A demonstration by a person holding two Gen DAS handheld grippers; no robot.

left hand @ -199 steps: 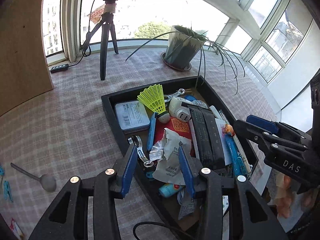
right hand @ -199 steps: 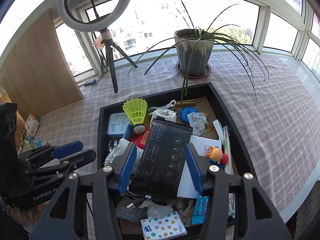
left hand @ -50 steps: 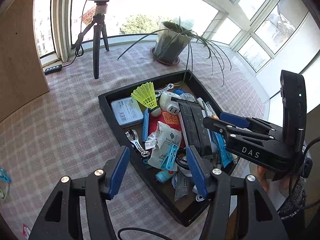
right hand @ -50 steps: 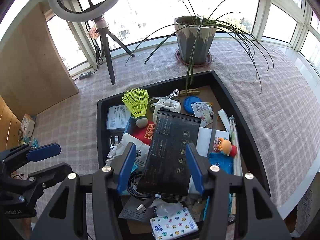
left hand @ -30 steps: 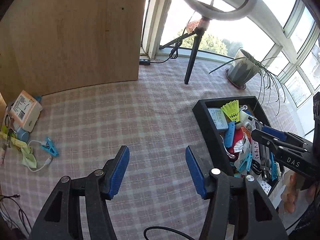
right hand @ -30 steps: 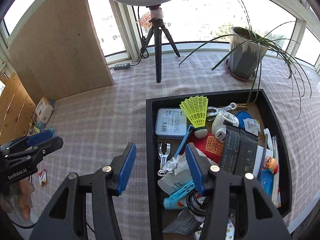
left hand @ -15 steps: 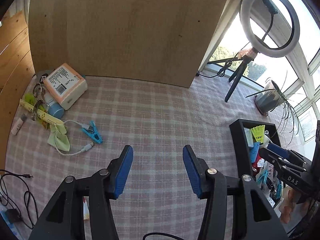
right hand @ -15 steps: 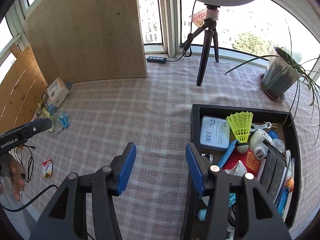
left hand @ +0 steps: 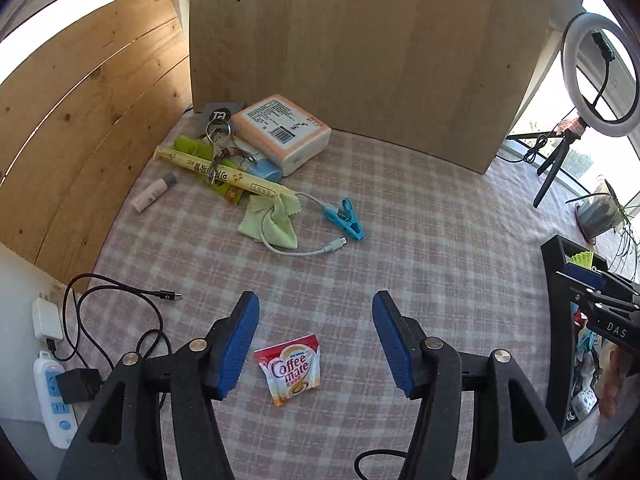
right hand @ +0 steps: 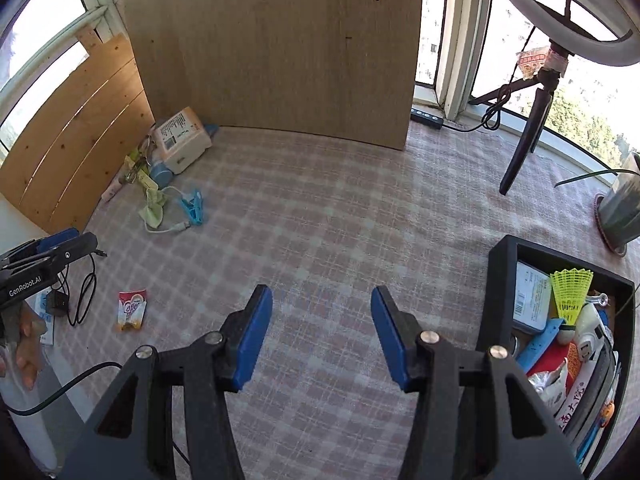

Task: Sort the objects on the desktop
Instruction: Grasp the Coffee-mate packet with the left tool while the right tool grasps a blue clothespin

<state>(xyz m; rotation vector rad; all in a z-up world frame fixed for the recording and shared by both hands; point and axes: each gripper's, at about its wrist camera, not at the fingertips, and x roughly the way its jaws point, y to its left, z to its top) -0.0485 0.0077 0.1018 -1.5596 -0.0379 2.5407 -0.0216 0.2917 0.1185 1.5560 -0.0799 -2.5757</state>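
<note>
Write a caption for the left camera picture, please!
Open left gripper hovers above a Coffee mate sachet on the checked tablecloth.

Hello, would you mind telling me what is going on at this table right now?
A person is sorting desk clutter with a gripper in each hand. Both are empty: the left gripper, whose jaws have just been opening, hangs over a Coffee mate sachet on the checked cloth, and the right gripper hangs open over bare cloth. A black tray at the right is already crowded, while a tissue pack, blue clip and white cable lie loose.
</note>
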